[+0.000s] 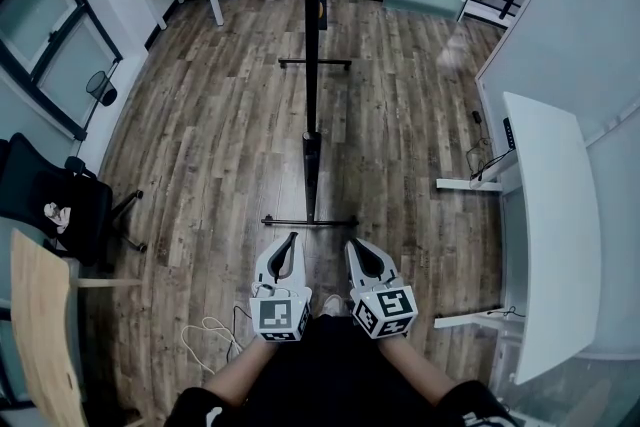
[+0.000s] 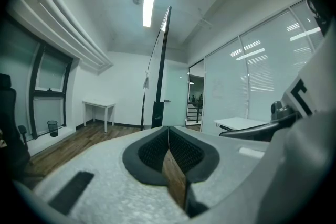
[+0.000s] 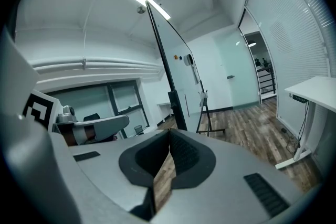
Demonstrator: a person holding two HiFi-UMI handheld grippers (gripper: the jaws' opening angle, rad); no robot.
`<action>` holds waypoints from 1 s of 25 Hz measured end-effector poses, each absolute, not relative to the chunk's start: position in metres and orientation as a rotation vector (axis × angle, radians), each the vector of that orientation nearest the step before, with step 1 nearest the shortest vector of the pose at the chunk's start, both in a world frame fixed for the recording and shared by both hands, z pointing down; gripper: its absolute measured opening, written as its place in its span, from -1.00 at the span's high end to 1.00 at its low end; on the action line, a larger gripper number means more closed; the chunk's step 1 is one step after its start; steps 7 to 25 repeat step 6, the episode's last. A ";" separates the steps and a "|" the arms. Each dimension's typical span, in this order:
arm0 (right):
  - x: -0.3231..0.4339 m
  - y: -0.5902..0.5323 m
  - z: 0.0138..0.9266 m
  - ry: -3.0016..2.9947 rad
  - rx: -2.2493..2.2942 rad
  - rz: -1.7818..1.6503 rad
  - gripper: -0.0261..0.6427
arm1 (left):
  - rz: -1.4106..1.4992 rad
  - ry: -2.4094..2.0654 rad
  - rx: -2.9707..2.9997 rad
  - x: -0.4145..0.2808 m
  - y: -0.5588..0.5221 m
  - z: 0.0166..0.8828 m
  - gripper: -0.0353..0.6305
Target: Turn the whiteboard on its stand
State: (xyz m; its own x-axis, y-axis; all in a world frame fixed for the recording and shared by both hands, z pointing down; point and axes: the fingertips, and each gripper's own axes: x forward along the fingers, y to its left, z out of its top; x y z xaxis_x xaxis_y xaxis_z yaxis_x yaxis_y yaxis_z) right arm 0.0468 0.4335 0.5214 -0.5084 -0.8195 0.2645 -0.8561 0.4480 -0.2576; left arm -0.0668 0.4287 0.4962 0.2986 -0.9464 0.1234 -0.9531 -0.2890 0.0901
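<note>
A black chair (image 1: 50,200) sits at the far left on the wood floor (image 1: 210,145). At centre the whiteboard (image 1: 313,25) stands edge-on to the head view, upright on its stand (image 1: 311,220), whose near foot lies crosswise on the boards. Just below that foot in the picture, the left gripper (image 1: 291,238) and right gripper (image 1: 354,244) are held side by side — each with its jaws pressed together, nothing between them. A white desk (image 1: 555,215) runs along the right wall.
</note>
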 end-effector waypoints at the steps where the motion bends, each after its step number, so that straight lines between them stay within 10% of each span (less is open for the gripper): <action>1: 0.046 0.434 0.522 -2.586 1.499 0.551 0.89 | 0.069 -1.778 2.409 -0.067 0.429 0.496 0.84; 25: 0.044 0.435 0.523 -2.583 1.494 0.548 0.89 | 0.072 -1.772 2.406 -0.067 0.430 0.498 0.84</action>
